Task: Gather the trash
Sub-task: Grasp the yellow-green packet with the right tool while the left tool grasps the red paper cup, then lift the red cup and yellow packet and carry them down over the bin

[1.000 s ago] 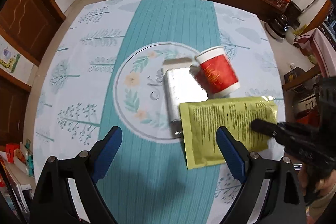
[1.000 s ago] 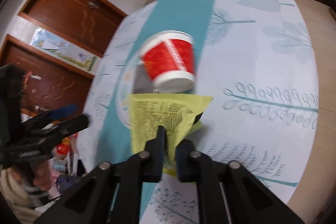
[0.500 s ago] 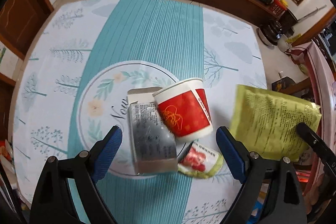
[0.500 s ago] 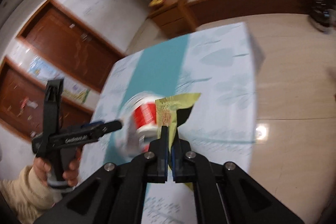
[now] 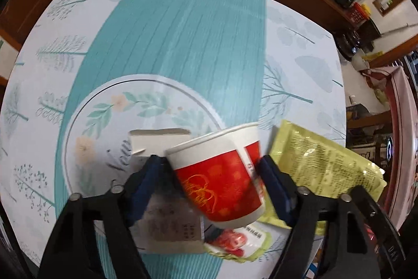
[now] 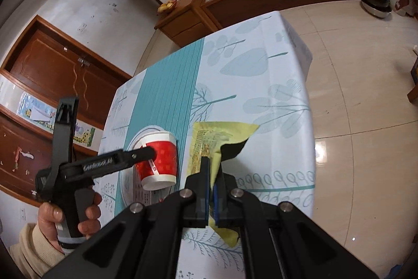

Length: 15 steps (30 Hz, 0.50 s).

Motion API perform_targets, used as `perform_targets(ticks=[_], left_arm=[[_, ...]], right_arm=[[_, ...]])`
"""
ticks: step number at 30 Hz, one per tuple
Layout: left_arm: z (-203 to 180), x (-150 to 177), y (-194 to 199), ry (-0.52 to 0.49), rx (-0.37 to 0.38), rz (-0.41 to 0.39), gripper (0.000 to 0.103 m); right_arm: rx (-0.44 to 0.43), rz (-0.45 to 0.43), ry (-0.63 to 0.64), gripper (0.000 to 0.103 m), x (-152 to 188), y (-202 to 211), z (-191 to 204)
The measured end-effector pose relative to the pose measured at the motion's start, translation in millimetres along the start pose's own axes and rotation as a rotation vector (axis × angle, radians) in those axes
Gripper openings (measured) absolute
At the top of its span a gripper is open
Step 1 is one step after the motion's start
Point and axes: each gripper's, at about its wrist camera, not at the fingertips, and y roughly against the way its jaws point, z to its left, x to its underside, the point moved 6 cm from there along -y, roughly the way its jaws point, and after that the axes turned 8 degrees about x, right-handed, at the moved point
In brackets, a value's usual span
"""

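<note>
Two grippers work over a table with a teal-and-white cloth. Left gripper points steeply down with a red cup between its blue pads; its jaws are closing around the cup, and whether the pads press on it yet cannot be told. The cup lies tipped on its side, rim toward the far edge, on top of a silver box, with a small red-and-green packet just under its base. Right gripper is pressed together, pinching a yellow pouch that hangs above the table's right side, near the cup. A hand in a cream sleeve grasps the left gripper's handle.
</note>
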Motion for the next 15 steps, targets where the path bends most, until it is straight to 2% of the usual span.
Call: perform_targets(ticks=[2,5,11,15], left_arm=[[-10.9,-1.4,-4.1,-0.034,-0.004,0.001,0.063],[-26.8,0.4,-10.9,-0.087,-0.013,0.014,0.058],[-44.8,5.3,-28.2,-0.11,0.002,0.044,0.047],[-50.4,5.2,-28.0,-0.137,-0.015,0.023,0.045]], right_arm=[[0.005,-0.004,0.003,0.001,0.8,0.0,-0.4],[0.013,-0.006,-0.006,0.001,0.8,-0.8,-5.3],[0.019,0.003,-0.022,0.001,3.9,-2.1,-15.3],[0.017,0.01,-0.041,0.001,9.2,-2.8,-21.3]])
